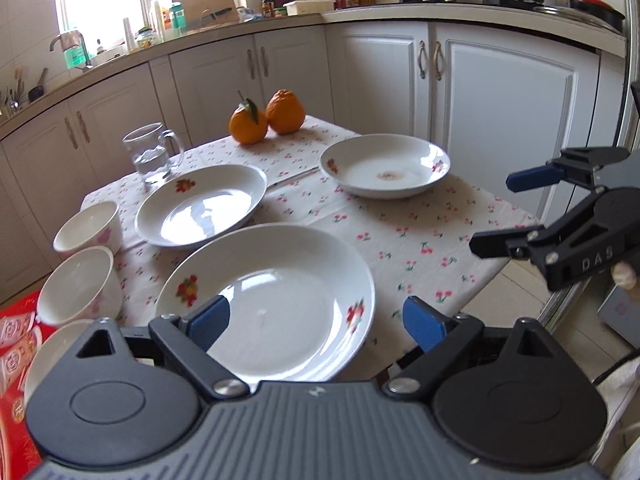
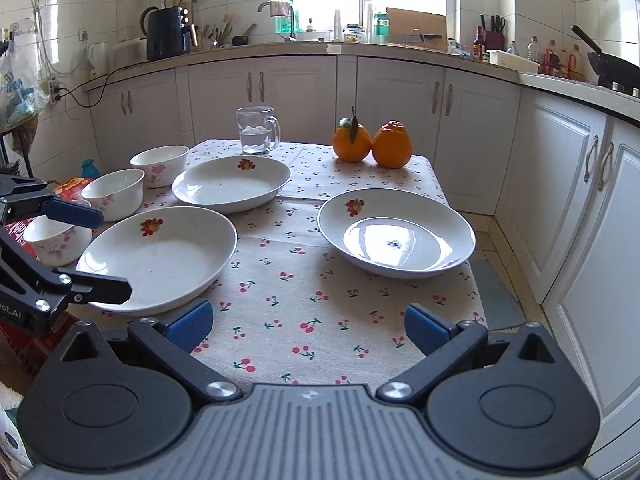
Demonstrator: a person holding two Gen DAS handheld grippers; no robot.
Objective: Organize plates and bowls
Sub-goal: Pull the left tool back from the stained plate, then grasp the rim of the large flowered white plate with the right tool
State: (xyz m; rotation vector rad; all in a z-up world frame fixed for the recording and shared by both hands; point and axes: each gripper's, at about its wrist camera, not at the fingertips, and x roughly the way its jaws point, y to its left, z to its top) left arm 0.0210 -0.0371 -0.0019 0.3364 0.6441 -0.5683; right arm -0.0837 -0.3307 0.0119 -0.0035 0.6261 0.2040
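Observation:
Three white deep plates with fruit prints sit on the cherry-print tablecloth: a near-left plate [image 1: 276,300] [image 2: 160,256], a far-left plate [image 1: 200,204] [image 2: 232,182] and a right plate [image 1: 386,166] [image 2: 396,232]. Three white floral bowls [image 1: 80,284] [image 2: 114,192] line the left edge. My left gripper [image 1: 316,324] is open, hovering over the near-left plate's front rim; it also shows in the right wrist view [image 2: 106,250]. My right gripper [image 2: 308,326] is open and empty above the cloth, between the near-left and right plates; it also shows in the left wrist view [image 1: 490,212].
A glass mug of water [image 1: 152,154] [image 2: 256,130] and two oranges [image 1: 266,118] [image 2: 372,144] stand at the table's far side. White kitchen cabinets [image 2: 560,168] surround the table. A red package [image 1: 16,344] lies left of the bowls.

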